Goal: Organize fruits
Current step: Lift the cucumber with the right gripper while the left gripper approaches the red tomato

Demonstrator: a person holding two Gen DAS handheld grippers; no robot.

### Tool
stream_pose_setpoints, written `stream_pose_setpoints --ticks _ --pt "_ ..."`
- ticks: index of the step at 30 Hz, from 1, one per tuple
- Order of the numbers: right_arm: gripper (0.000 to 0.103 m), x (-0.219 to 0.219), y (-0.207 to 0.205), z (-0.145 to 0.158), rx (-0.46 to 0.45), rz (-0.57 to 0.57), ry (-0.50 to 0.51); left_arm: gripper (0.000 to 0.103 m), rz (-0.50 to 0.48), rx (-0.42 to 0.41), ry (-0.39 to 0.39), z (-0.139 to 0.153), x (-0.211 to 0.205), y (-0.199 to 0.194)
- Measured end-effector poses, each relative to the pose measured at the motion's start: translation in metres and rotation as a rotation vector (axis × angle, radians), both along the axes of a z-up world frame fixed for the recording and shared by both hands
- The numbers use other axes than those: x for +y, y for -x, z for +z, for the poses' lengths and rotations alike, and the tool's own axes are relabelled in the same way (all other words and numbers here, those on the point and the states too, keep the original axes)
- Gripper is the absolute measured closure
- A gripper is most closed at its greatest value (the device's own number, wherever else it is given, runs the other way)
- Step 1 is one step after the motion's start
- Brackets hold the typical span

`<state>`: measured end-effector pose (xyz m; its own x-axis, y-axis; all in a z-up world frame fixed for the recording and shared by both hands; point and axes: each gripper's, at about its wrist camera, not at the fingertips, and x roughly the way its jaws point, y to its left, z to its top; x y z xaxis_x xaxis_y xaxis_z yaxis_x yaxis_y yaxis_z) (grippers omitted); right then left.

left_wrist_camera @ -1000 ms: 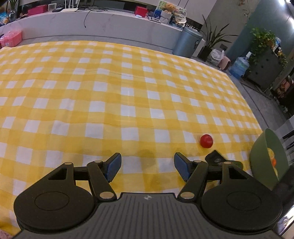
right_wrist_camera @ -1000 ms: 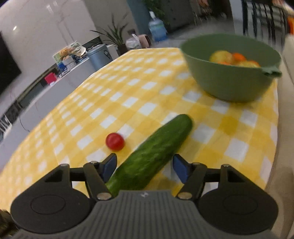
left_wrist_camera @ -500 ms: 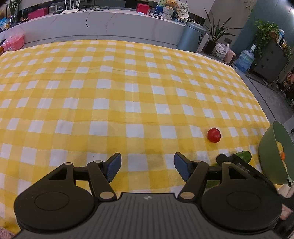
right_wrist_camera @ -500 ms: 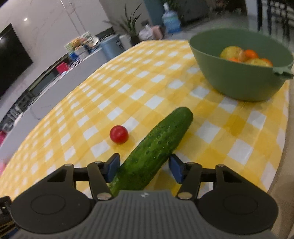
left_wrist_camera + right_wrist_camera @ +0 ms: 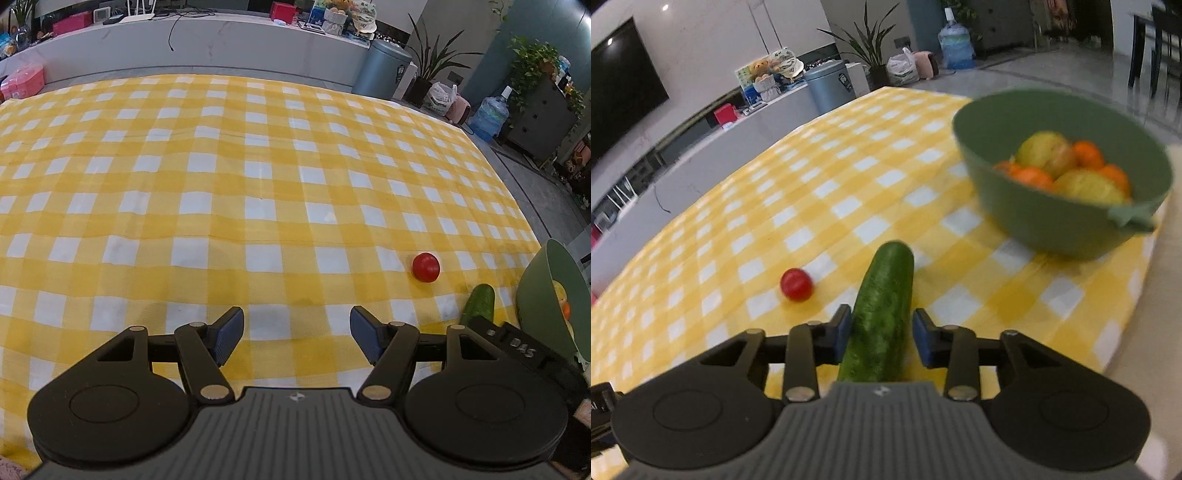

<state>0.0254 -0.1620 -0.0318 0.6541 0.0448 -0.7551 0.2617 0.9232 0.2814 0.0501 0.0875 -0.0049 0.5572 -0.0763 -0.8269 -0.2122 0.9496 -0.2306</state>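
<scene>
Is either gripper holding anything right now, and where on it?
The right gripper has the cucumber between its jaws at its near end; a firm clamp cannot be told. The left gripper is open, holding nothing.

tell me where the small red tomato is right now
The small red tomato lies on the yellow checked tablecloth, just left of the dark green cucumber in the right wrist view.

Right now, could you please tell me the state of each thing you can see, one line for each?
Long dark green cucumber: lying on the cloth, between the right claw's fingers.
Small round red tomato: loose on the cloth, untouched.
Green plastic bowl: upright, holding yellow and orange fruits.
Right claw: narrowed around the cucumber, small gap on one side.
Left claw: open, empty.
</scene>
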Motion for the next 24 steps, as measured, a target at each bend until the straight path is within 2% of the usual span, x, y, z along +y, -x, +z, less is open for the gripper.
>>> stream_pose_setpoints --ticks 3,5,8,12,14,18,22,24 --pt "0.043 0.013 0.001 -0.01 -0.017 -0.042 0.045 0.026 -0.002 0.006 -0.004 -0.001 -0.001 0.0" --pt "0.042 0.021 0.002 -0.015 -0.033 -0.053 0.064 0.026 -0.001 0.009 -0.004 -0.001 -0.001 0.0" --pt "0.039 0.04 0.003 -0.021 -0.053 -0.031 0.184 0.026 -0.003 0.016 -0.001 -0.003 -0.001 -0.001" --pt "0.028 0.06 0.005 -0.033 -0.099 -0.018 0.316 0.026 -0.003 0.02 -0.005 -0.003 0.0 -0.002" --pt "0.028 0.067 0.009 -0.038 -0.141 -0.011 0.38 0.026 -0.004 0.022 -0.002 -0.002 0.0 -0.002" --pt "0.031 0.061 0.012 -0.046 -0.207 -0.023 0.373 0.026 -0.001 0.032 0.004 -0.003 -0.001 -0.003" --pt "0.039 0.059 0.015 -0.048 -0.224 -0.055 0.376 0.026 -0.001 0.037 0.012 -0.005 0.0 -0.002" --pt "0.04 0.061 0.016 -0.048 -0.223 -0.065 0.387 0.026 0.0 0.037 0.009 -0.005 0.0 -0.002"
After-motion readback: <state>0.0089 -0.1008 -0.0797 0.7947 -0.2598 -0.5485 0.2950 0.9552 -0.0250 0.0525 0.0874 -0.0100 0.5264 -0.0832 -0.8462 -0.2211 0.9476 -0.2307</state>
